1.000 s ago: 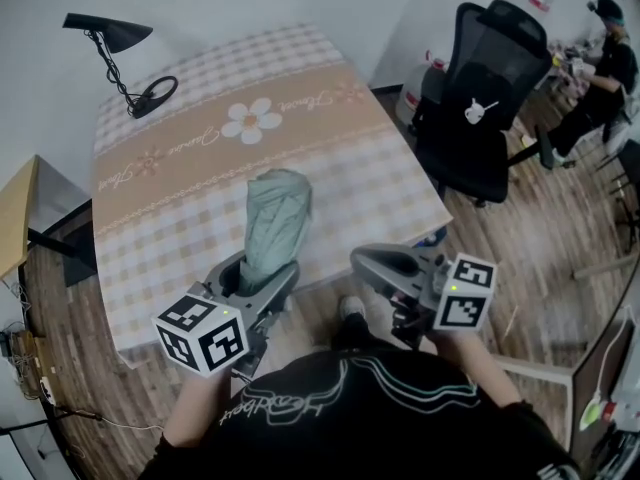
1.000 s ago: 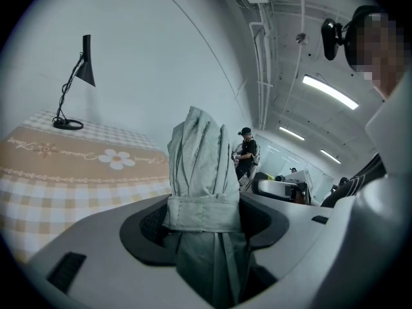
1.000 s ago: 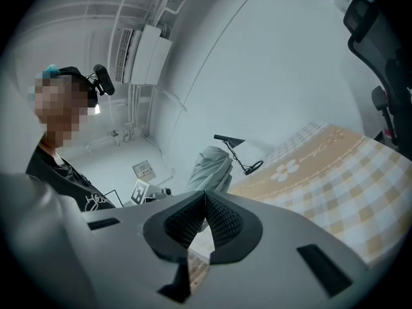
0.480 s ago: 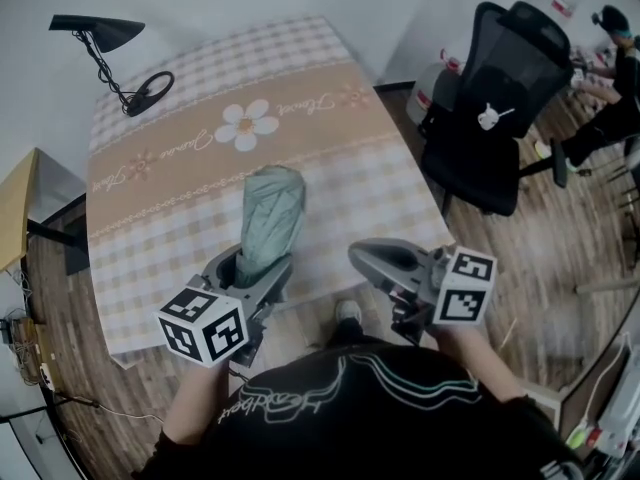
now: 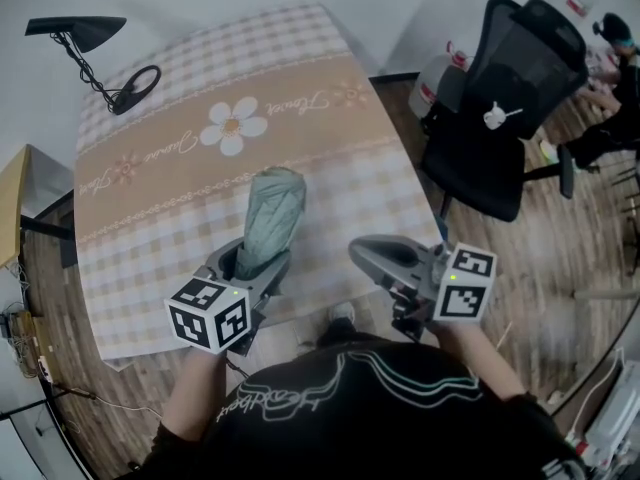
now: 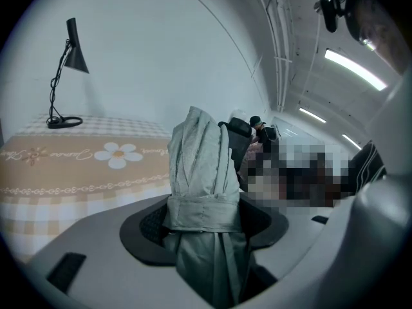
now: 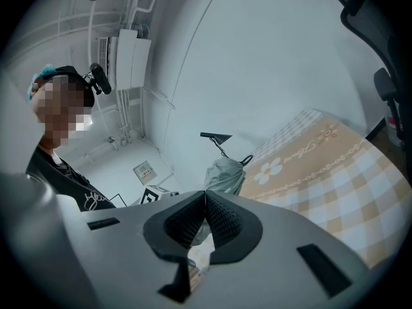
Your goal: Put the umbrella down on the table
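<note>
Umbrella [image 5: 272, 208] juts forward from the left hand-held gripper [image 5: 246, 266], clamped between its jaws.

The worktop [image 5: 330, 198] wears a checked cloth [image 5: 150, 258] with a daisy [image 5: 232, 126]. A black lamp [image 5: 78, 30] stands at its far corner.

A folded grey-green umbrella [image 6: 203, 172] stands upright between the dark pads of the left gripper [image 6: 205, 224], which press on it from both sides at its wrap-around strap. Beyond it stretches a table [image 6: 58, 179] under a beige checked cloth printed with a white daisy [image 6: 119, 154]. A black desk lamp [image 6: 67, 76] stands at the far left, against a white wall. A dark shape just behind the umbrella, possibly an office chair, is mostly hidden. Strip lights [image 6: 351, 69] cross the ceiling at right.
</note>
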{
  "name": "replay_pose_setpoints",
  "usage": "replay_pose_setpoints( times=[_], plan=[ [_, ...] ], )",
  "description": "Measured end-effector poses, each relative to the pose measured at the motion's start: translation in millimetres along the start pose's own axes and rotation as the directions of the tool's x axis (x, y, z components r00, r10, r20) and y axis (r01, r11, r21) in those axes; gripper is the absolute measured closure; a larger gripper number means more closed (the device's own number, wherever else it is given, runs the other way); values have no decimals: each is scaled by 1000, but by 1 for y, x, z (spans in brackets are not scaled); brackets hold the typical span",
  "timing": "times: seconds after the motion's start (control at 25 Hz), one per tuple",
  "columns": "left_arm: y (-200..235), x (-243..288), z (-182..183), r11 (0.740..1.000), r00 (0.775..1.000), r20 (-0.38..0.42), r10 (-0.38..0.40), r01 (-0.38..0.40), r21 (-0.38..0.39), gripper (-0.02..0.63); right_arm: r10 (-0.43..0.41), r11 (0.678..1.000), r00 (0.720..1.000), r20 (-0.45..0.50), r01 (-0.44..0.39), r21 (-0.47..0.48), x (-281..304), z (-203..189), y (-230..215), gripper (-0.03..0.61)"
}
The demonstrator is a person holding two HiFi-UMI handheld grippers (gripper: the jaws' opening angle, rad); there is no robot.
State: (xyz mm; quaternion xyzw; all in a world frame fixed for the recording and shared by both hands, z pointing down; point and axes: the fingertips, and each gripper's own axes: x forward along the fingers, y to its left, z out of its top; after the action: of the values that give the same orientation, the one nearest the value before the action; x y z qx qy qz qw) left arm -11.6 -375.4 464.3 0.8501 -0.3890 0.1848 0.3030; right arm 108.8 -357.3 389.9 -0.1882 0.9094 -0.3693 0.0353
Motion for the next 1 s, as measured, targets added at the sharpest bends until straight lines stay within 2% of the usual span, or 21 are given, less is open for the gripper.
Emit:
replay_pose_setpoints(
  times=[0.48,1.0],
  plan=[
    [34,57,-23,998,994,-89,66,-65,16,350,6,1000,999,-46,-5,27,3,14,-42,566],
    [59,102,-62,988,969,-199,149,-139,66,348,11,999,997,-81,-9,35,3,19,-76,565]
  ],
)
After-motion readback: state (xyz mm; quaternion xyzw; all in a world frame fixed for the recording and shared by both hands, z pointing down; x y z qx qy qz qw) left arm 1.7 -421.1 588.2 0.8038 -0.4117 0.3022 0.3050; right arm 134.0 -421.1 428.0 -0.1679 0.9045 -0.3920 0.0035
